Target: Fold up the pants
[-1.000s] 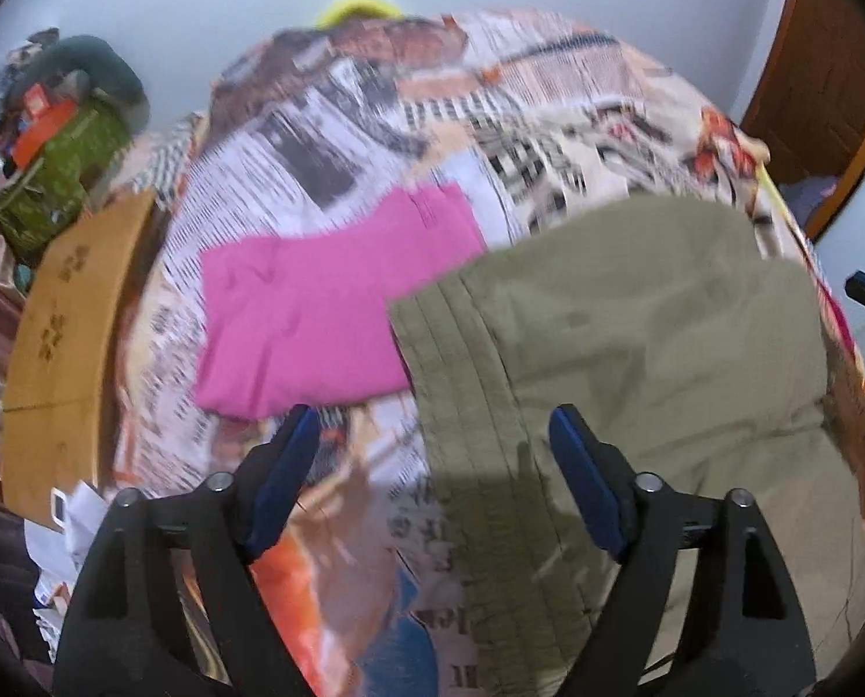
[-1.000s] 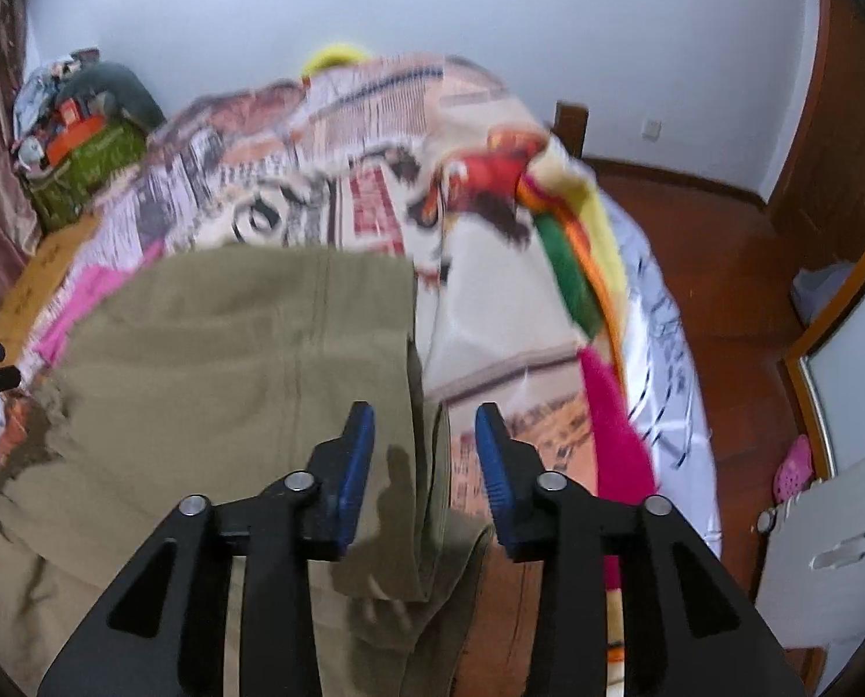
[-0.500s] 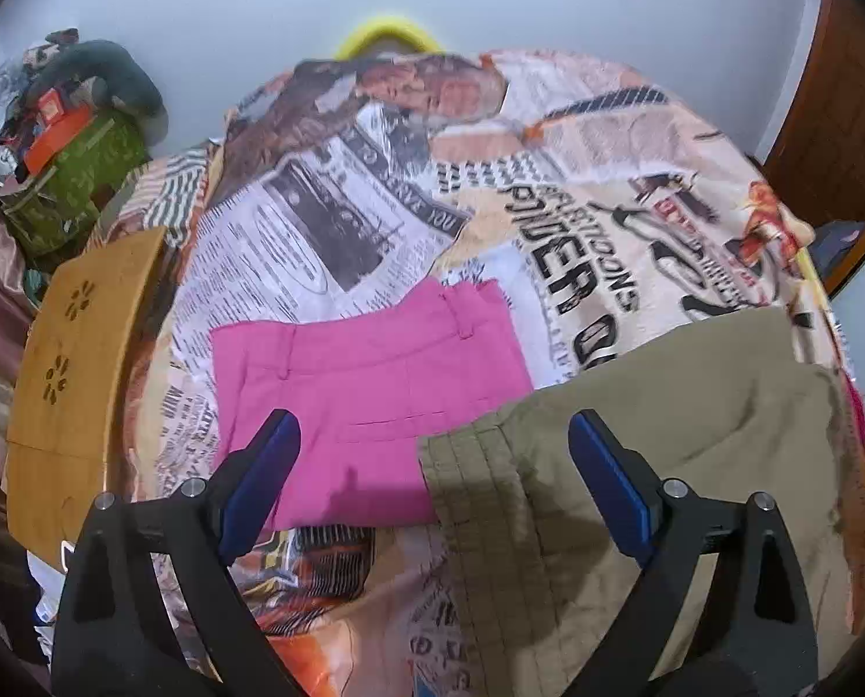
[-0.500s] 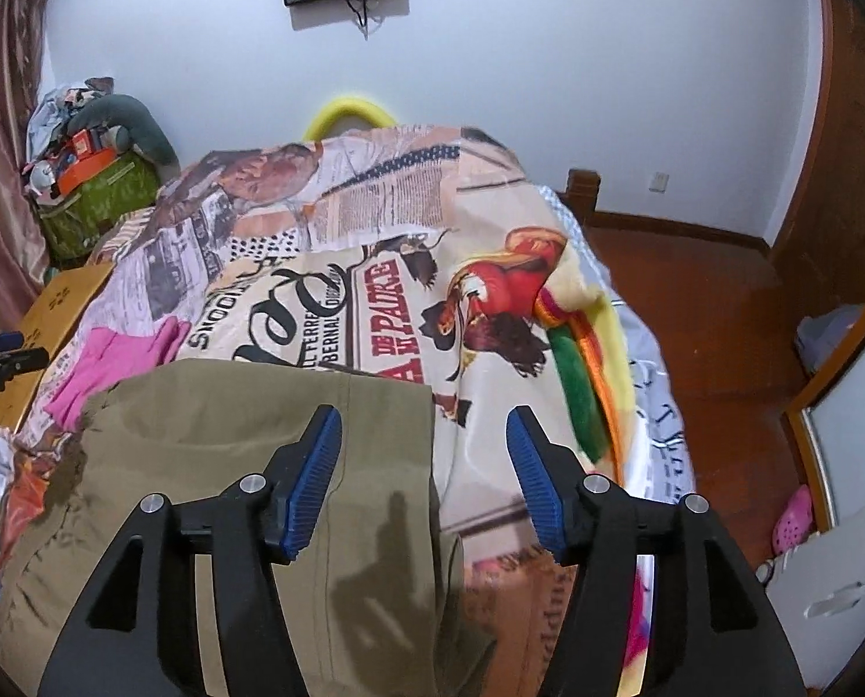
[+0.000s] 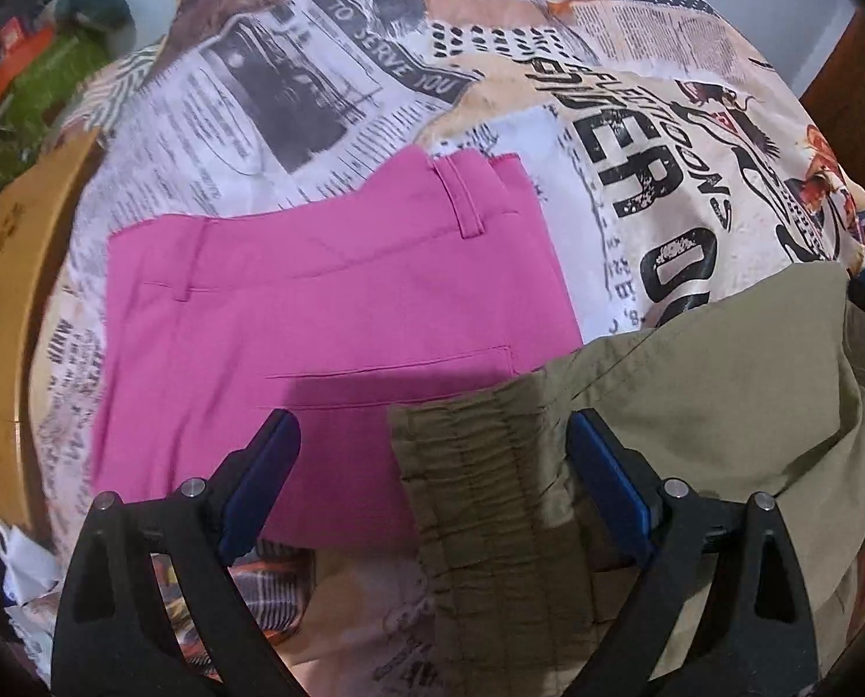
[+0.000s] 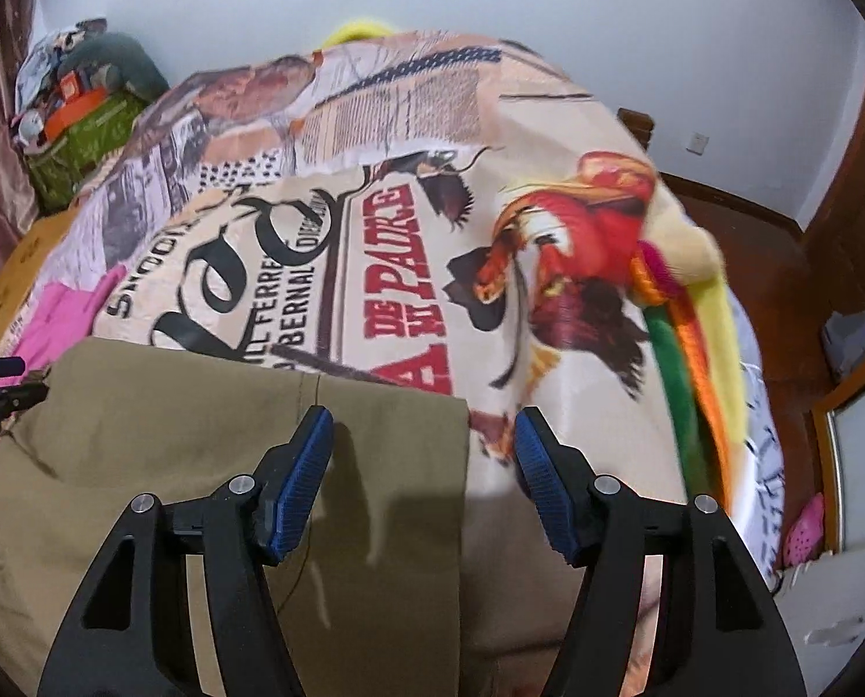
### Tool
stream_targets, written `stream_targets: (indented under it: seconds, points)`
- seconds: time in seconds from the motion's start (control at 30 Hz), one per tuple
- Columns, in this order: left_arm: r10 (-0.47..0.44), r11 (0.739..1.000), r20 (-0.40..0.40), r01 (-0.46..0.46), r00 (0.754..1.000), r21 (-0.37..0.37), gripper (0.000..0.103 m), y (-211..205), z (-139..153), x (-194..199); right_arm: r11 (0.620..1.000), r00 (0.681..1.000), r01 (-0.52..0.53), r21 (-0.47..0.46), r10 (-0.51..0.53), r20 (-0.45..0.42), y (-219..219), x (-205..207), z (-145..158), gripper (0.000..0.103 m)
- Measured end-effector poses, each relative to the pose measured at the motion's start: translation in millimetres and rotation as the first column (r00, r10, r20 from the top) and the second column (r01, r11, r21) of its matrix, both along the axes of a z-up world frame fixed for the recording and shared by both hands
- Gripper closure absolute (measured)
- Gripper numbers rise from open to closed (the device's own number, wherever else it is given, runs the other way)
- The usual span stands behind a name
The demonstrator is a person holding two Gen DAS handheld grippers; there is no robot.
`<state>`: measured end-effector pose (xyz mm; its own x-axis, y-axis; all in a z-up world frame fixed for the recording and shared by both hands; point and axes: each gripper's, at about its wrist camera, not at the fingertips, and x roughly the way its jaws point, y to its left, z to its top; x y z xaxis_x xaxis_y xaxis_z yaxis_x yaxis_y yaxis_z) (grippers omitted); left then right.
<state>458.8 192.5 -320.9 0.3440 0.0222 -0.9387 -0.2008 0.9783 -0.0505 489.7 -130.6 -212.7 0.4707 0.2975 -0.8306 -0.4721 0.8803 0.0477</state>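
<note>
Olive pants [image 5: 693, 406] on the printed bedspread [image 5: 635, 133], elastic waistband between the left gripper [image 5: 432, 464]'s wide-spread fingers, one folded pink pair [image 5: 327, 313] beside them, right view, olive pants' straight edge under the right gripper [image 6: 423, 459], also wide, gripping nothing.

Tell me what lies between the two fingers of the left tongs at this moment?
In the left wrist view, the open left tongs frame the lower edge of the pink pants and the gathered waistband of the khaki pants, which lie on the printed bedspread.
</note>
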Motion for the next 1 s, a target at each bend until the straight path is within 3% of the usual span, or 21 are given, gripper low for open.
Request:
stream_targets:
  seconds: [0.13,0.23,0.27,0.33,0.4,0.5,0.67,0.8,1.0]
  points:
    - [0.001,0.999,0.012,-0.001,1.000,-0.040,0.008,3.4,-6.1,-0.4,0.999,0.999,0.002,0.043,-0.001,-0.043,0.5,7.8,-12.0,0.049]
    - [0.018,0.997,0.023,-0.016,1.000,-0.082,0.013,6.3,-7.8,-1.4,0.994,0.998,0.020,0.106,-0.013,-0.066,-6.9,8.4,-13.1,0.068]
    - [0.023,0.995,0.025,-0.020,0.999,-0.095,0.019,6.2,-8.3,-1.3,0.994,0.998,0.030,0.101,-0.024,-0.060,-8.5,8.0,-13.3,0.078]
    - [0.026,0.993,0.031,-0.022,0.999,-0.116,0.030,3.7,-8.1,-1.0,0.993,0.998,0.036,0.112,-0.029,-0.061,-12.1,7.0,-13.0,0.088]
    - [0.012,0.994,0.043,-0.008,0.999,-0.110,0.044,-2.8,-4.4,-0.7,0.993,0.998,0.032,0.115,-0.026,-0.053,-11.2,5.6,-11.8,0.090]
    - [-0.005,0.999,0.055,0.006,0.998,-0.033,0.051,-13.5,3.5,-1.6,0.996,1.000,0.021,0.086,-0.022,0.002,-5.7,0.4,-4.6,0.091]
    - [-0.002,0.999,0.084,-0.001,0.997,0.036,0.056,-14.1,19.6,-7.7,0.993,0.994,0.021,0.115,-0.033,0.107,-7.1,-6.5,30.4,0.091]
    - [0.012,0.997,0.157,-0.023,0.988,0.071,0.057,-13.3,48.9,-15.4,0.991,0.978,-0.002,0.136,-0.027,0.206,-5.3,-16.9,72.1,0.091]
    - [0.015,0.990,0.325,-0.060,0.945,0.129,0.057,-22.5,116.5,-36.6,0.980,0.941,0.000,0.201,-0.068,0.332,-8.8,-36.7,128.1,0.091]
